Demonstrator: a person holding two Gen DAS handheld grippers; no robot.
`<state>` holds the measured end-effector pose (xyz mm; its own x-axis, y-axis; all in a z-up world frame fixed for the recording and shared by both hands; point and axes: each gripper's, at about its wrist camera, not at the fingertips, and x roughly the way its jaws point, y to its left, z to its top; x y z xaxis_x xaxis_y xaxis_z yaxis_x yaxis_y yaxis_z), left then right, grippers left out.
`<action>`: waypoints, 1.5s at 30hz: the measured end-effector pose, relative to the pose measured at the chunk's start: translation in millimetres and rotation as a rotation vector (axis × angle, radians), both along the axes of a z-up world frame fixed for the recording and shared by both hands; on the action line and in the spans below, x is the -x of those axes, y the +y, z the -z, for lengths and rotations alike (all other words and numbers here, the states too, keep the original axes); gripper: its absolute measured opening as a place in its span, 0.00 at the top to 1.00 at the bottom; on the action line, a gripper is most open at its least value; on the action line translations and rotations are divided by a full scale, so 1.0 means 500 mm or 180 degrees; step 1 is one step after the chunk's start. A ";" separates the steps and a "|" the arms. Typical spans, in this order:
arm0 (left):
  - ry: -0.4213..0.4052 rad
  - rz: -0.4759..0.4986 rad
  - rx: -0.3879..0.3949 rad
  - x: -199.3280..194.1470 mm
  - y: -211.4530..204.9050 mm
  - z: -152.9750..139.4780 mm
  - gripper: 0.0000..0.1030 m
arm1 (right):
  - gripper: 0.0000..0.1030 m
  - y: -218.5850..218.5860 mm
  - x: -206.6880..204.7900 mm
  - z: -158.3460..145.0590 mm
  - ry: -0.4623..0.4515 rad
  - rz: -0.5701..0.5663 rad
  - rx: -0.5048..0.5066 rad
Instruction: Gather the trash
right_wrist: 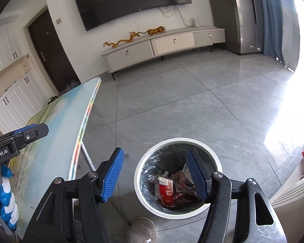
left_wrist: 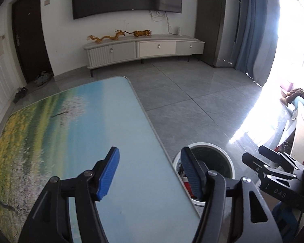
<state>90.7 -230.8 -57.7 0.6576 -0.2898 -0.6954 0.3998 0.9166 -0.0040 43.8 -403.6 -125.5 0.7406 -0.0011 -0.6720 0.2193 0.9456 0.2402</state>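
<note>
- The right claw (right_wrist: pixel 155 177) hangs above the floor with its blue pads (right_wrist: pixel 112 179) spread apart and nothing between them.
- Just below and ahead of it stands the white round bin (right_wrist: pixel 150 202), lined with a dark bag.
- Inside the bin lies crumpled trash (right_wrist: pixel 168 190); a red-and-white carton on top has its long axis running toward the camera, its print too small to read.
- The left claw (left_wrist: pixel 150 174) is likewise apart and empty, over the corner of the worktop (left_wrist: pixel 71 121), which bears a landscape print.
- In the right wrist view the left unit reads "enRobot.AI"; in the left wrist view the right unit reads "DAS".
</note>
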 end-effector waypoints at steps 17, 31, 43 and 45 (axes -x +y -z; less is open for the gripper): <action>-0.0822 -0.1033 -0.0118 0.124 0.301 -0.132 0.30 | 0.04 0.280 0.013 -0.175 -0.0529 -0.0587 0.0570; -0.1065 -0.1470 0.0009 0.159 0.426 -0.155 0.19 | 0.03 0.360 0.026 -0.222 -0.0710 -0.0621 0.0810; -0.1155 -0.1651 -0.0032 0.168 0.460 -0.149 0.17 | 0.03 0.378 0.024 -0.214 -0.0694 -0.0592 0.0824; -0.1168 -0.1659 -0.0037 0.168 0.460 -0.149 0.17 | 0.03 0.376 0.023 -0.212 -0.0698 -0.0575 0.0812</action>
<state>6.8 -0.9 16.8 0.9063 0.1387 -0.3992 -0.1253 0.9903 0.0596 32.6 -215.4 -19.2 0.8704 -0.0042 -0.4923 0.0131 0.9998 0.0148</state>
